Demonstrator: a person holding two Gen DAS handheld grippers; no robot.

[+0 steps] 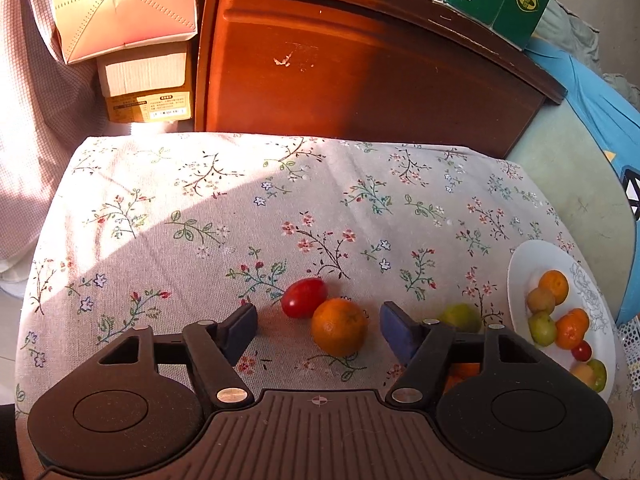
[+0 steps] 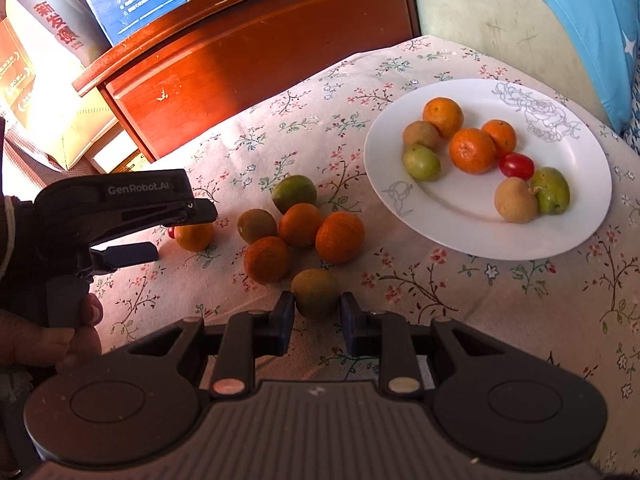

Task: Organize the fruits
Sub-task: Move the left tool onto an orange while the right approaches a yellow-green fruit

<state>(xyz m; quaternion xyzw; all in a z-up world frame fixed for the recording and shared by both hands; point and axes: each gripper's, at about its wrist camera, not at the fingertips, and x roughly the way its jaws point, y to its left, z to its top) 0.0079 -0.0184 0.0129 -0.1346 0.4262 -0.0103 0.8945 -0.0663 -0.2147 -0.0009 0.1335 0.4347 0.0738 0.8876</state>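
Left wrist view. The left gripper (image 1: 318, 330) sits at lower centre, its blue fingers (image 1: 240, 334) spread with gaps on both sides of an orange (image 1: 339, 327) that lies between them on the floral tablecloth (image 1: 200, 208). A red cherry tomato (image 1: 304, 297) touches the orange at its upper left. A green fruit (image 1: 460, 317) shows just behind the right-hand finger. At the right edge, a white plate (image 1: 524, 264) carries a cluster of oranges, green fruits and a tomato. A wooden cabinet (image 1: 360, 72) fills the upper centre.

Right wrist view. The right gripper (image 2: 316, 312) at lower centre pinches a brownish-green fruit (image 2: 315, 292), both pads against its sides. Above it, at centre, lies a loose cluster: three oranges (image 2: 340, 237) with a brownish-green and a green fruit. The white plate (image 2: 460, 232) at upper right holds nine fruits. At centre left, a hand (image 2: 60, 332) holds the left gripper (image 2: 168, 236) over a single orange (image 2: 194, 237).
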